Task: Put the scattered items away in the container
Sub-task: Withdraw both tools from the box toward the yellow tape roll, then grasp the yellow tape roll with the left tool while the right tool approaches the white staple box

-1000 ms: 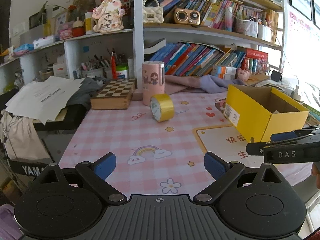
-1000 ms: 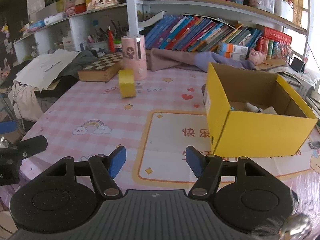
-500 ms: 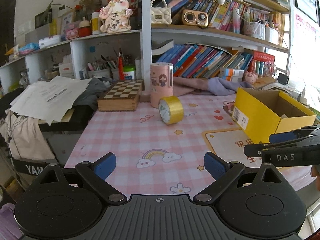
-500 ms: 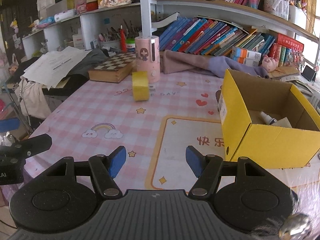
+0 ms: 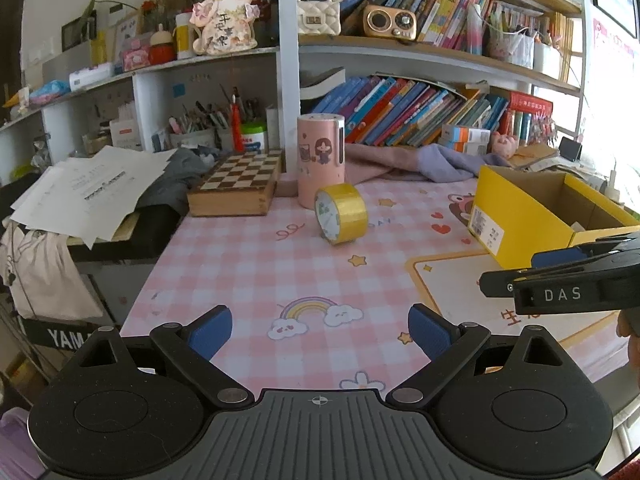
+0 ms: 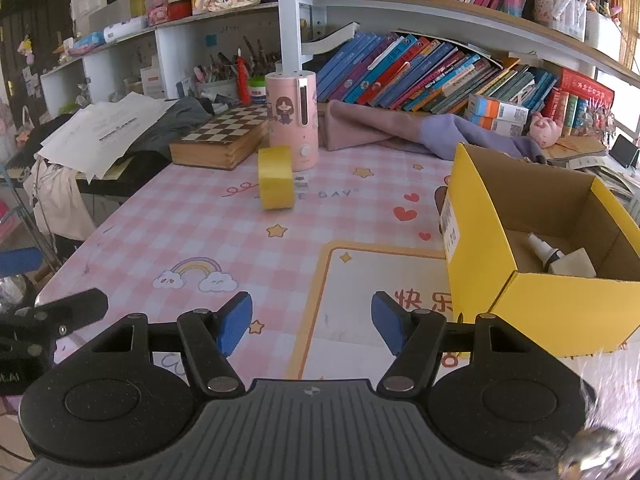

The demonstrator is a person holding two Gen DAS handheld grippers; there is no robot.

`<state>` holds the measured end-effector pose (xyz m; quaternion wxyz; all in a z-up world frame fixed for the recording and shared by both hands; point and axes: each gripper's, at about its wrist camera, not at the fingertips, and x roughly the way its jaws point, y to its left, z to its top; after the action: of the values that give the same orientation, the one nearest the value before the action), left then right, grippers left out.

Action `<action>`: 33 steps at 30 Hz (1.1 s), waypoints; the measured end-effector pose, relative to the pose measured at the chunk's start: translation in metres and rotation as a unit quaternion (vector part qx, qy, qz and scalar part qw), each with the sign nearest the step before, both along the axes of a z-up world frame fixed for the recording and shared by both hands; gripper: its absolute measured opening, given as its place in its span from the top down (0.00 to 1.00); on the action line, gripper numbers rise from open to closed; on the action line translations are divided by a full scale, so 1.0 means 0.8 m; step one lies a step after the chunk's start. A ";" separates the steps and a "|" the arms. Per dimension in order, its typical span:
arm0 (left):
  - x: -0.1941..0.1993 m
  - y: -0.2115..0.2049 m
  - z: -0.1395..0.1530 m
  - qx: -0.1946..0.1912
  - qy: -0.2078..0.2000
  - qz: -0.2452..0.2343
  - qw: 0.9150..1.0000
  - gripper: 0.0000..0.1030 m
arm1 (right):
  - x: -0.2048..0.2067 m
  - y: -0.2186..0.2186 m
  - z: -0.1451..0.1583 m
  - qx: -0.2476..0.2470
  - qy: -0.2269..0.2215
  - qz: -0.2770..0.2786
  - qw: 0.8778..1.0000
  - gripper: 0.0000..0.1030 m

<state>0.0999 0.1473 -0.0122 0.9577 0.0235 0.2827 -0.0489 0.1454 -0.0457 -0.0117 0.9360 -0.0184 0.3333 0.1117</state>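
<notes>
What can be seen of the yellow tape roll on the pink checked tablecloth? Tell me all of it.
The yellow tape roll is a wide ring of glossy yellow tape wound on a pale core with a greenish print inside. It stands on its edge on the pink checked tablecloth, its open side turned toward the left wrist camera, just in front of the pink cylindrical container; whether they touch is unclear. Neither gripper is near it, and nothing rests on it.
</notes>
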 end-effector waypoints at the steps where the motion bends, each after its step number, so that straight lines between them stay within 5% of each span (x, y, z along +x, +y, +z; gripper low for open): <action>1: 0.003 -0.001 -0.001 0.000 0.000 0.000 1.000 0.06 | 0.003 0.000 0.000 0.000 0.000 0.000 1.000 0.38; 33: 0.197 -0.062 -0.030 0.027 0.002 -0.038 0.999 0.06 | 0.183 -0.026 0.014 0.022 -0.006 -0.057 0.998 0.38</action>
<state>0.2573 0.0977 -0.0360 0.9535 0.0594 0.2852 -0.0774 0.2918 -0.0667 -0.0003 0.9429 0.0202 0.3261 0.0651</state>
